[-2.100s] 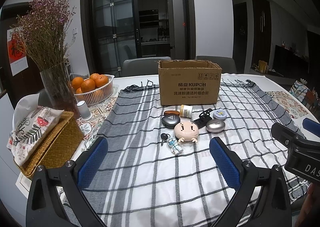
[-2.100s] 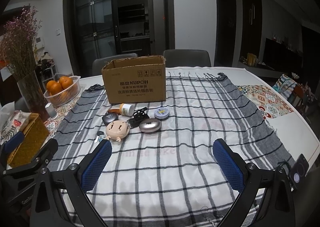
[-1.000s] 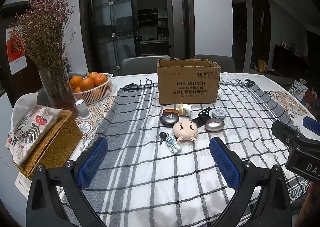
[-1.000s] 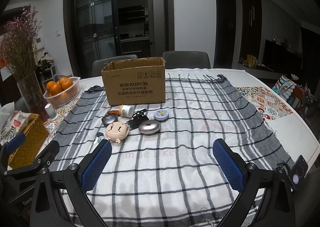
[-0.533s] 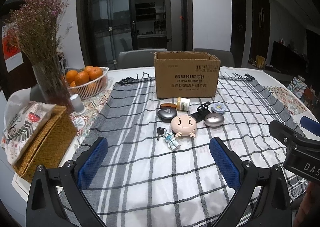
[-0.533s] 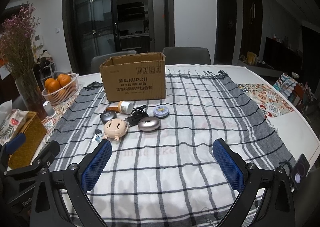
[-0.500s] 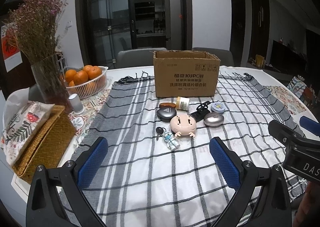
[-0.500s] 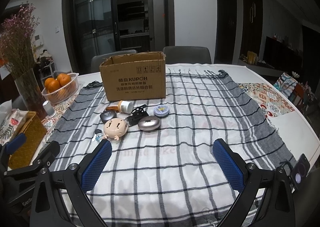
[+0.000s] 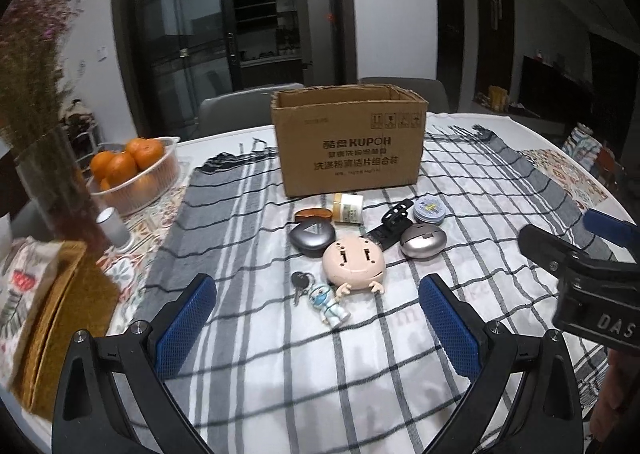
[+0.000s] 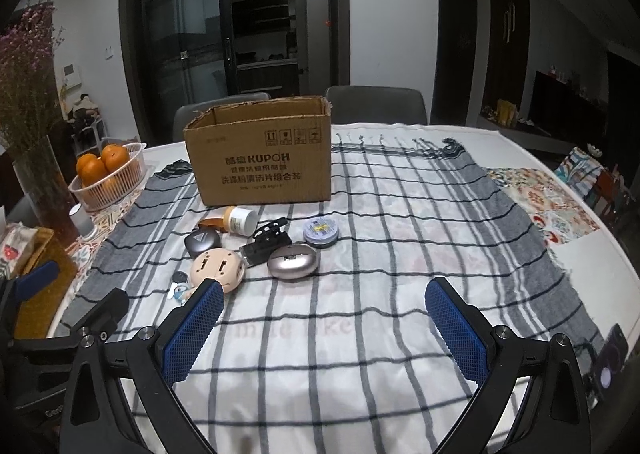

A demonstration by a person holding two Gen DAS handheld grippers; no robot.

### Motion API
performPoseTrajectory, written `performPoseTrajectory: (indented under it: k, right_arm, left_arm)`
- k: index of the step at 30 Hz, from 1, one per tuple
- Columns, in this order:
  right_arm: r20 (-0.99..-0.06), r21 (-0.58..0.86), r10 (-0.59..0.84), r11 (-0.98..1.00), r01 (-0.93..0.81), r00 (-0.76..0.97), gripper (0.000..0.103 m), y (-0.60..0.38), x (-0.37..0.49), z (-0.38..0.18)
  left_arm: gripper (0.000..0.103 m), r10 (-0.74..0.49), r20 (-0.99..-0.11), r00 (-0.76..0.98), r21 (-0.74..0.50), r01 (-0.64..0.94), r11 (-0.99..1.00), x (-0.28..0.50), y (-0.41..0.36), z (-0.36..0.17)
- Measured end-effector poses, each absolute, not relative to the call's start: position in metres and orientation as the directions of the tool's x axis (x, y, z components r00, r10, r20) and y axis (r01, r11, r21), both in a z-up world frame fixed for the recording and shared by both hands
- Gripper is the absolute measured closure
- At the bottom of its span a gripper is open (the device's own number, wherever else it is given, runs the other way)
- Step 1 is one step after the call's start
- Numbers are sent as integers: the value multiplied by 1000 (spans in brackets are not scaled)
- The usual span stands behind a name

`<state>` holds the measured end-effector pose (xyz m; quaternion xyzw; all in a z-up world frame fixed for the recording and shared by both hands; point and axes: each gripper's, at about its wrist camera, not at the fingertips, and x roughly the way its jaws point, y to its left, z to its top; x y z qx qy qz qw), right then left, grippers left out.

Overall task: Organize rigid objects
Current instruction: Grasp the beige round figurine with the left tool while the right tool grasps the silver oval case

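An open cardboard box (image 9: 348, 141) (image 10: 260, 161) stands on the checked cloth. In front of it lies a cluster: a pink round toy head (image 9: 354, 262) (image 10: 217, 266), an astronaut keychain with key (image 9: 326, 304), a dark grey case (image 9: 312, 236) (image 10: 202, 242), a silver oval case (image 9: 423, 241) (image 10: 293, 262), a black clip (image 9: 390, 228) (image 10: 266, 240), a round tin (image 9: 429, 210) (image 10: 320, 232), and a small white-capped bottle (image 9: 348, 207) (image 10: 240, 219). My left gripper (image 9: 316, 318) is open, just short of the keychain. My right gripper (image 10: 324, 326) is open, short of the silver case.
A basket of oranges (image 9: 132, 173) (image 10: 106, 173), a glass vase of dried flowers (image 9: 52, 181), a small white cylinder (image 9: 114, 228) and a wicker tissue box (image 9: 60, 318) stand at the left. A phone (image 10: 608, 358) lies at the table's right edge. Chairs stand behind the box.
Both grippers have moved forward toward the cluster, so the objects and the box look nearer. Both stay open and empty.
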<state>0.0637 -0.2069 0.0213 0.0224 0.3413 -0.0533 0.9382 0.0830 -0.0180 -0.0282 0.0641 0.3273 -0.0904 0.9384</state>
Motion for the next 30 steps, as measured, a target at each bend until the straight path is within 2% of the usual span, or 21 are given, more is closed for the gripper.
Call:
performPoseTrajectory:
  k: [17,30]
  right_arm:
    - [-752,71,4,995,75,659,6,-208,148,-26]
    - [-847,85,46,995,49,529,13,-211,193,-73]
  left_arm:
    - [0,-198,-745,636,39,338,940,157,-39,-77]
    - [0,-187,-796,576,90,417,904,191,-56,-103]
